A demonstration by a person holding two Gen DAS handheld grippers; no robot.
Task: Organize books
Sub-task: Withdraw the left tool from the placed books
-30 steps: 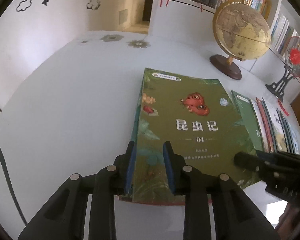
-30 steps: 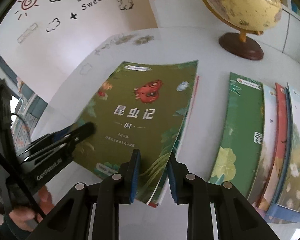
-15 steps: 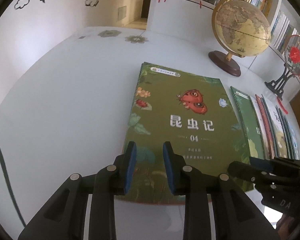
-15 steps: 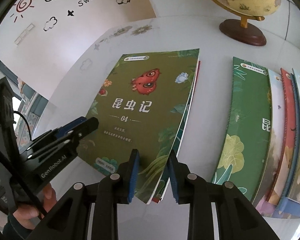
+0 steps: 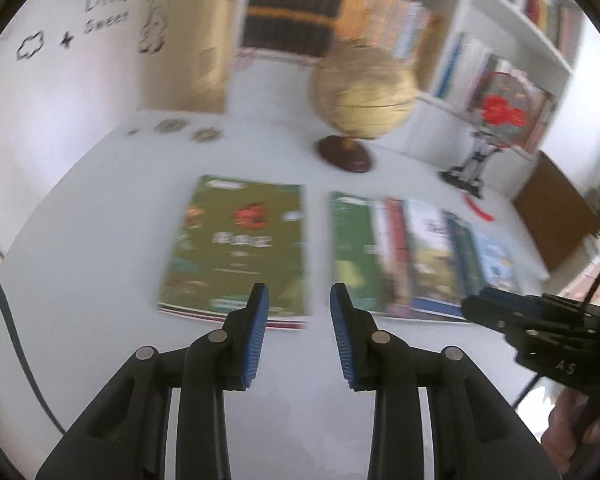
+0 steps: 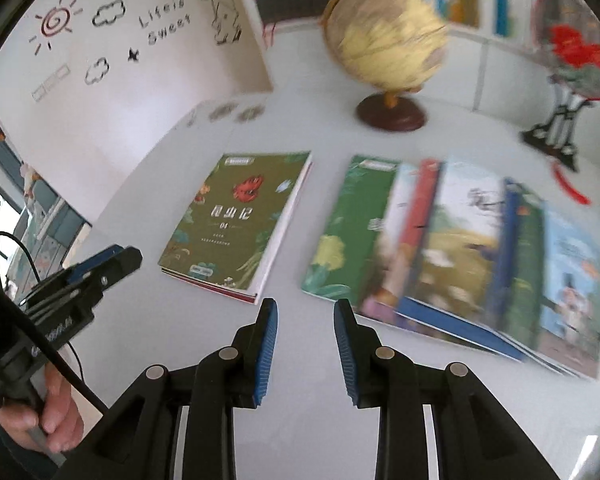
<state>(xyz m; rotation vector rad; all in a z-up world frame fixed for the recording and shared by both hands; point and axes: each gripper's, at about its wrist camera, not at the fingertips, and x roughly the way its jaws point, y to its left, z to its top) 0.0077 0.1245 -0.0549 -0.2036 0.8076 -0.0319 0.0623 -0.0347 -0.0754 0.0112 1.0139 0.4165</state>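
Note:
A green book with a red insect on its cover (image 5: 240, 248) lies flat on the white table, on top of a thin stack; it also shows in the right wrist view (image 6: 236, 224). To its right lies a fanned row of overlapping books (image 5: 416, 252), also in the right wrist view (image 6: 456, 252). My left gripper (image 5: 298, 300) is open and empty, held back above the table in front of the green book. My right gripper (image 6: 305, 314) is open and empty, in front of the gap between the stack and the row.
A globe on a round wooden base (image 5: 360, 96) stands behind the books. A red fan ornament on a black stand (image 5: 496, 120) is at the back right. Bookshelves (image 5: 480, 20) line the far wall. The white table (image 5: 100, 208) spreads out to the left.
Both grippers have let go of the green book and pulled back and up. The book now lies flat on the table, left of the fanned row. Both views are blurred by motion.

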